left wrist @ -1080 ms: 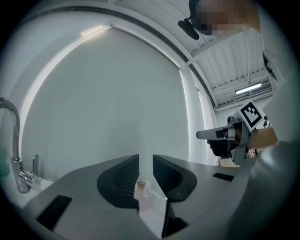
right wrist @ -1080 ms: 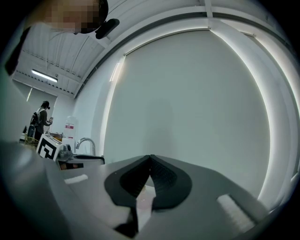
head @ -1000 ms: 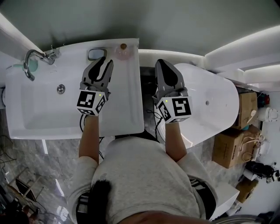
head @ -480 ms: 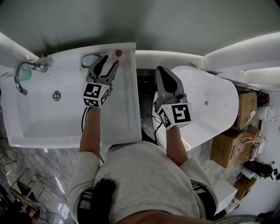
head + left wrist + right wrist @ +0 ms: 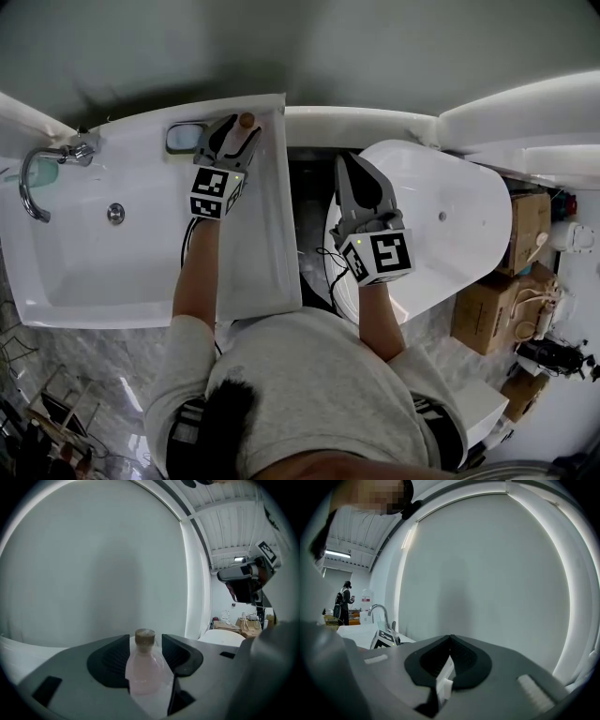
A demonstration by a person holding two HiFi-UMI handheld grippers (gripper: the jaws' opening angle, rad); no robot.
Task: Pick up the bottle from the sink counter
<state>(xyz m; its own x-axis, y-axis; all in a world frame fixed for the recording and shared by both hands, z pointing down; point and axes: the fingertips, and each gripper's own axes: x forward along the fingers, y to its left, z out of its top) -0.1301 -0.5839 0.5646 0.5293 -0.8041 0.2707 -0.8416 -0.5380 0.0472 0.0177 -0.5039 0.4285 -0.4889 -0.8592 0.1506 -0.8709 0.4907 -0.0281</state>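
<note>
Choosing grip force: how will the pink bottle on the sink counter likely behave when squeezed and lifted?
The bottle looks like thin translucent plastic, so it probably dents under hard squeezing. Upright and narrow under its brown cap, it could tip if nudged sideways.

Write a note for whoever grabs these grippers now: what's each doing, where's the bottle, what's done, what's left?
Left gripper: open, jaws have just been opening; pink bottle stands upright between them, not gripped.
Right gripper: shut, empty, off to the side of the sink counter.
Bottle: back right corner of the counter.
Done: left gripper lined up.
Left: close on the bottle, lift it.
</note>
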